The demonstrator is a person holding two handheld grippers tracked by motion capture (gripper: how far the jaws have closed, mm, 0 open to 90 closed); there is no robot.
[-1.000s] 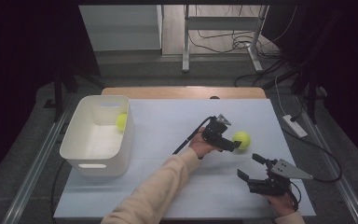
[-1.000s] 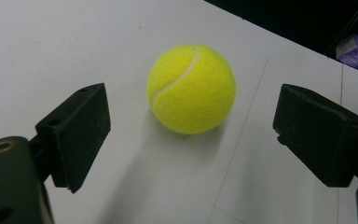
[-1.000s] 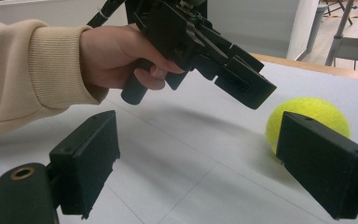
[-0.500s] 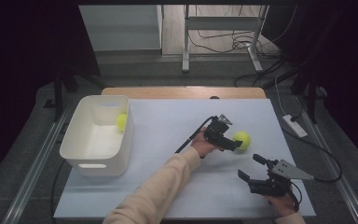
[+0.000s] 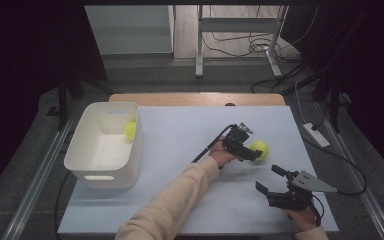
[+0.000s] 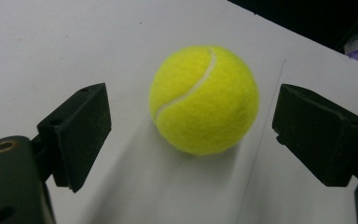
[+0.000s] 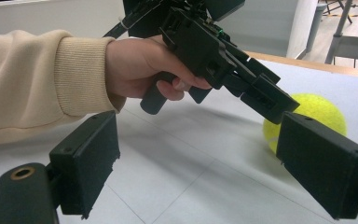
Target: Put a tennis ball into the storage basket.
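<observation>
Closing in, the left gripper (image 6: pixel 191 135) straddles the ball (image 6: pixel 204 99) on the bench (image 5: pixel 180 135), jaws wide, pads clear of the felt either side. Light, springy, fuzzy, so it should grip well but may roll; best pinched across its middle. Right gripper (image 5: pixel 276 186) waits open, holding nothing.

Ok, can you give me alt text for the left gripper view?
A yellow tennis ball rests on the white table, framed between the left gripper's two open black jaws, which do not touch it.
</observation>
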